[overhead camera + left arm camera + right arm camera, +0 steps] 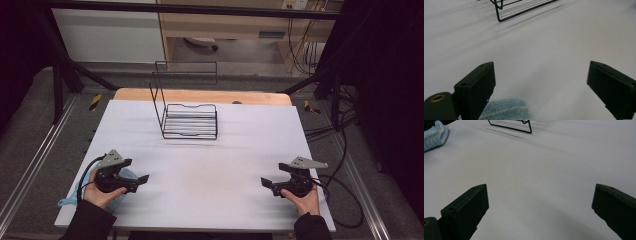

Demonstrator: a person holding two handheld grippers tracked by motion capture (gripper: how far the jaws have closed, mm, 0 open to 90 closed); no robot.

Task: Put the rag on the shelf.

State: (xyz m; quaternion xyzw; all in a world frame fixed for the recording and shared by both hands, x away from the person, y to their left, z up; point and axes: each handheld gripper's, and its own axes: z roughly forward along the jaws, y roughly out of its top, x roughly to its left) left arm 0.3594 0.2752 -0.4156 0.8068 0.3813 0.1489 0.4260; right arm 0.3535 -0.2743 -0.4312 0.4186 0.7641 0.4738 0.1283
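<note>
A crumpled light-blue cloth (95, 192) lies on the white worktop (200, 165) at its near left corner, directly under and behind the left gripper (141, 180). In the left gripper view a blue edge of the cloth (506, 110) shows just below and inside the left-hand jaw, not between the pads. The right gripper (265, 183) sits well apart from it, across at the near right corner.

The cloth is bunched into a loose heap, so no clear long axis or pointing direction can be told; in the high view it spreads roughly from the gripper toward the worktop's near edge.

It looks soft and woven, pale blue with lighter stripes.

Both grippers stand wide open and hold nothing. A black wire rack (190, 120) stands farther back, mid-worktop.
</note>
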